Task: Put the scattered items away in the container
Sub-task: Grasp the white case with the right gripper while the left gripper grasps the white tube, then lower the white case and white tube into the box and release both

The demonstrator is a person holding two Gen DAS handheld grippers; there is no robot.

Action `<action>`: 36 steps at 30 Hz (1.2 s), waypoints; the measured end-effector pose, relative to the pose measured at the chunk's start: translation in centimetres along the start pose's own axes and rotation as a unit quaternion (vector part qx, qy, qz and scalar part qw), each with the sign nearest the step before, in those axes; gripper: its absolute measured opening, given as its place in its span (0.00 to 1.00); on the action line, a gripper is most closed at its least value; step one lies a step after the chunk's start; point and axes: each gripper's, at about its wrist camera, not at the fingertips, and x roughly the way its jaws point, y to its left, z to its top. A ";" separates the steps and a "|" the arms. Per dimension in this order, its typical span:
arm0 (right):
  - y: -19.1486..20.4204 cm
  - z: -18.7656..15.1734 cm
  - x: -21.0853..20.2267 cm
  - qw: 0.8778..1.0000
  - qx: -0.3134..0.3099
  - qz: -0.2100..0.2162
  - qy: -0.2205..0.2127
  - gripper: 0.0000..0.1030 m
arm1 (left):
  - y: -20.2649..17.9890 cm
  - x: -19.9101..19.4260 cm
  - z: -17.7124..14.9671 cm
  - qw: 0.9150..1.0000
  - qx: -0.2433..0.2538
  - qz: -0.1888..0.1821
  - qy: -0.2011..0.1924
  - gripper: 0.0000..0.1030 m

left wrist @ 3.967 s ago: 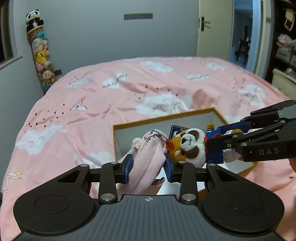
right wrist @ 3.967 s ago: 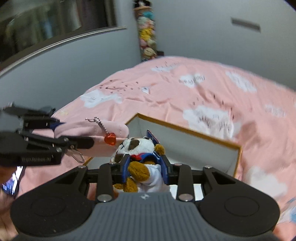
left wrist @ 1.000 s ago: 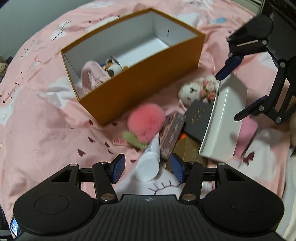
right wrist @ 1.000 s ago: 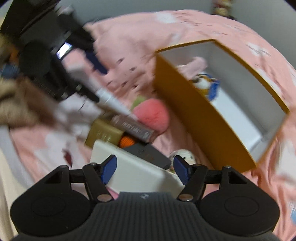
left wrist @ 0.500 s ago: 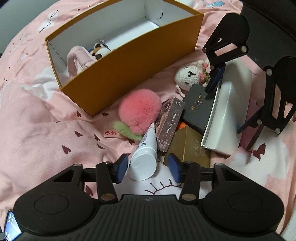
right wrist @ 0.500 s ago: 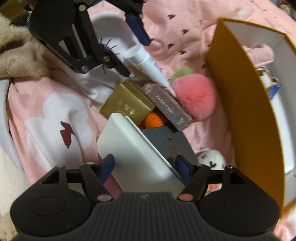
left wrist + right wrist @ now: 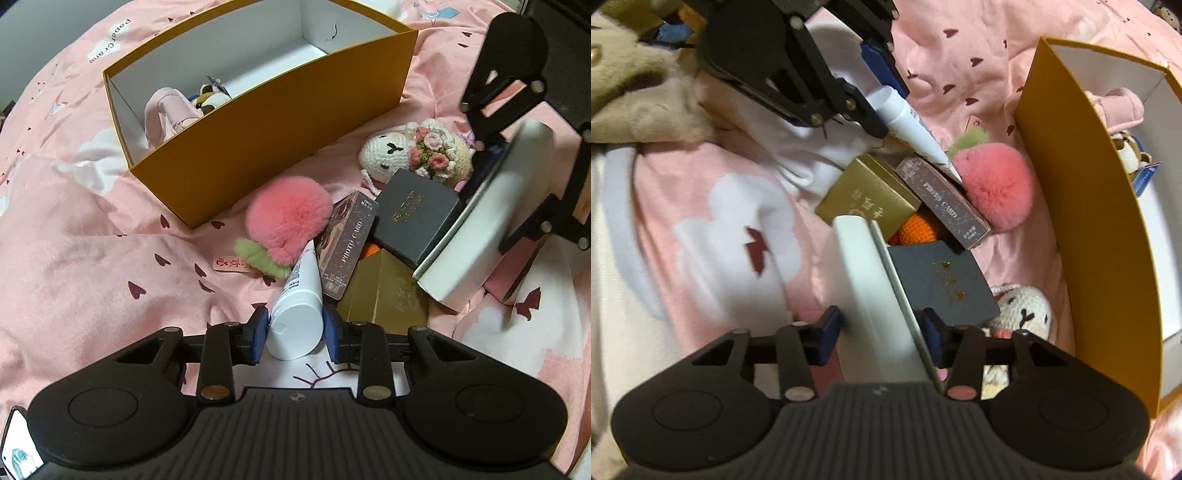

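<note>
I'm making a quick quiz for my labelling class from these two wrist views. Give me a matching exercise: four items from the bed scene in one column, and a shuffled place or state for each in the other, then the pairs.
Things:
1. white tube
2. white flat box
3. pink pouch
4. pink pompom

Places or states:
A. lying on the bedspread beside the orange box, outside it
B. between the left gripper's pads
C. inside the orange box
D. between the right gripper's pads

Pairs: 1-B, 2-D, 3-C, 4-A
</note>
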 end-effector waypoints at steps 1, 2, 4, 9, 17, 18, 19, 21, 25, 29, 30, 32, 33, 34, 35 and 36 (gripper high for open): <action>0.3 -0.1 -0.3 1.000 0.001 -0.004 -0.003 0.42 | 0.1 -0.1 0.0 1.000 -0.002 -0.001 -0.002 0.35; 0.6 -0.2 -0.6 1.000 0.003 -0.010 -0.006 0.38 | 0.2 -0.2 -0.1 1.000 -0.005 -0.002 -0.004 0.35; 0.9 -0.3 -1.1 1.000 0.015 -0.018 -0.013 0.33 | 0.4 -0.5 -0.2 1.000 -0.013 -0.004 -0.009 0.35; 1.2 -0.9 -2.9 0.997 0.051 -0.038 -0.040 0.31 | 1.0 -1.6 -0.5 0.999 -0.036 -0.008 -0.023 0.35; -0.2 -2.3 -5.7 0.985 0.128 -0.071 -0.089 0.31 | 1.6 -4.0 -0.3 0.997 -0.060 -0.007 -0.052 0.34; -0.5 -2.4 -6.1 0.983 0.138 -0.073 -0.097 0.31 | 1.7 -4.3 -0.2 0.996 -0.063 -0.006 -0.057 0.34; -0.7 -2.5 -6.6 0.980 0.149 -0.077 -0.105 0.31 | 1.7 -4.8 0.0 0.996 -0.066 -0.006 -0.063 0.34; -1.1 -2.7 -7.4 0.975 0.165 -0.086 -0.122 0.31 | 1.9 -5.7 0.3 0.994 -0.071 -0.007 -0.078 0.34; -2.1 -2.8 -9.2 0.964 0.191 -0.106 -0.152 0.31 | 2.3 -7.8 1.5 0.991 -0.075 -0.009 -0.111 0.33; -3.3 -2.7 -11.2 0.951 0.213 -0.128 -0.182 0.31 | 2.7 -9.5 3.3 0.988 -0.071 -0.004 -0.138 0.33; -3.7 -2.7 -11.6 0.948 0.218 -0.133 -0.189 0.31 | 2.8 -9.8 3.8 0.987 -0.069 -0.002 -0.146 0.33; -4.6 -2.5 -12.4 0.941 0.228 -0.142 -0.205 0.31 | 3.0 -10.5 5.1 0.984 -0.066 0.003 -0.163 0.33; -5.0 -2.4 -12.8 0.937 0.234 -0.148 -0.213 0.31 | 3.1 -10.8 5.7 0.983 -0.066 0.005 -0.171 0.33; -5.5 -2.3 -13.2 0.933 0.239 -0.153 -0.221 0.31 | 3.3 -11.0 6.4 0.981 -0.066 0.005 -0.181 0.33; -5.9 -2.3 -13.5 0.929 0.244 -0.159 -0.227 0.31 | 3.5 -11.3 7.2 0.979 -0.069 0.004 -0.192 0.33; -6.4 -2.2 -13.8 0.925 0.250 -0.164 -0.234 0.31 | 3.6 -11.5 7.8 0.977 -0.072 0.004 -0.201 0.33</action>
